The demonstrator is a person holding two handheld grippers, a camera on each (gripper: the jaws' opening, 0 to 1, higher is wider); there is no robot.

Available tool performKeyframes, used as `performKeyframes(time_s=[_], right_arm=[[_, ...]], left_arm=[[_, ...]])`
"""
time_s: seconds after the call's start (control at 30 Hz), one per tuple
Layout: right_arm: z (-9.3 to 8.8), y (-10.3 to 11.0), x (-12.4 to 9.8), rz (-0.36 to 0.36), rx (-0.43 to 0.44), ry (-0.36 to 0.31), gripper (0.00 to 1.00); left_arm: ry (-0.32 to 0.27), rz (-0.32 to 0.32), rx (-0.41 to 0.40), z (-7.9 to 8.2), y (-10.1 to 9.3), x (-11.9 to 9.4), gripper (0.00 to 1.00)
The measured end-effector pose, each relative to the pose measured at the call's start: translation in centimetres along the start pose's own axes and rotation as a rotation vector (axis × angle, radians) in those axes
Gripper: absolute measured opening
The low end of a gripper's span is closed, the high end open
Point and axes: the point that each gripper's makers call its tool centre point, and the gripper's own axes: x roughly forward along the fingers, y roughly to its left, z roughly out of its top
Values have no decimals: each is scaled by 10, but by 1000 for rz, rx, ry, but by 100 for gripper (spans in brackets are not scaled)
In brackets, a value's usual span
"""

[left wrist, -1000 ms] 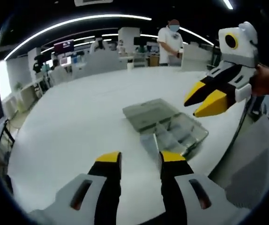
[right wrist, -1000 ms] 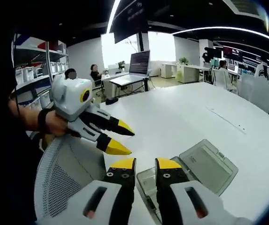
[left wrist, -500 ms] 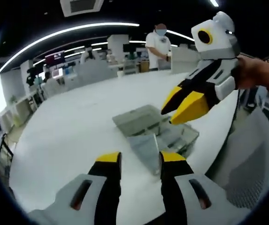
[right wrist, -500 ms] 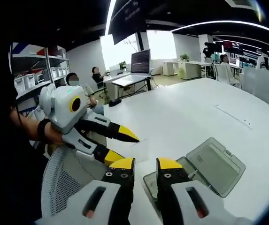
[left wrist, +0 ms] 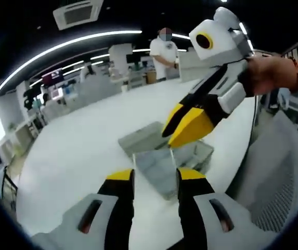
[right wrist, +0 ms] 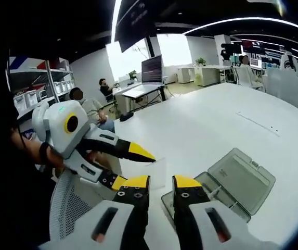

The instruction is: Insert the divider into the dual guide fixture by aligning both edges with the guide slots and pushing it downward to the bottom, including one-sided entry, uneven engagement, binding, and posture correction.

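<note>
Jaws of the left gripper (left wrist: 152, 177) grasp the clear divider (left wrist: 156, 167); the right gripper (right wrist: 157, 182) is released. Tilted entry into the fixture (right wrist: 232, 179) on the counter (right wrist: 201, 125) risks binding.

Two grippers are in play: the left gripper (left wrist: 153, 177) and the right gripper (right wrist: 156, 182), each with two yellow-tipped jaws. One translucent divider (left wrist: 156, 164) is held up over the table. One clear plastic fixture box (right wrist: 219, 190) sits near the table (right wrist: 216, 125) edge, with one hinged lid (right wrist: 242, 174) folded open beside it. One mesh office chair (right wrist: 68, 208) stands at the table's edge. One standing person (left wrist: 164, 49) and two seated people (right wrist: 78, 96) are in the background.
</note>
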Motion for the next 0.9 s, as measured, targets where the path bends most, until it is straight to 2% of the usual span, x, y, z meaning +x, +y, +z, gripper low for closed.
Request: performKeyframes(time_s=[0.27, 0.43, 0.63, 0.9], right_arm=[[-4, -1, 2, 16, 42, 0, 12], [-7, -5, 4, 0, 39, 9, 11], [-15, -5, 6, 10, 60, 27, 11], [-16, -4, 8, 22, 72, 29, 10]], left_arm=[[-16, -32, 29, 5, -9, 3, 31], [-28, -44, 65, 6, -12, 4, 31], [-41, -56, 71, 9, -16, 5, 31], [-56, -77, 84, 12, -19, 7, 31]])
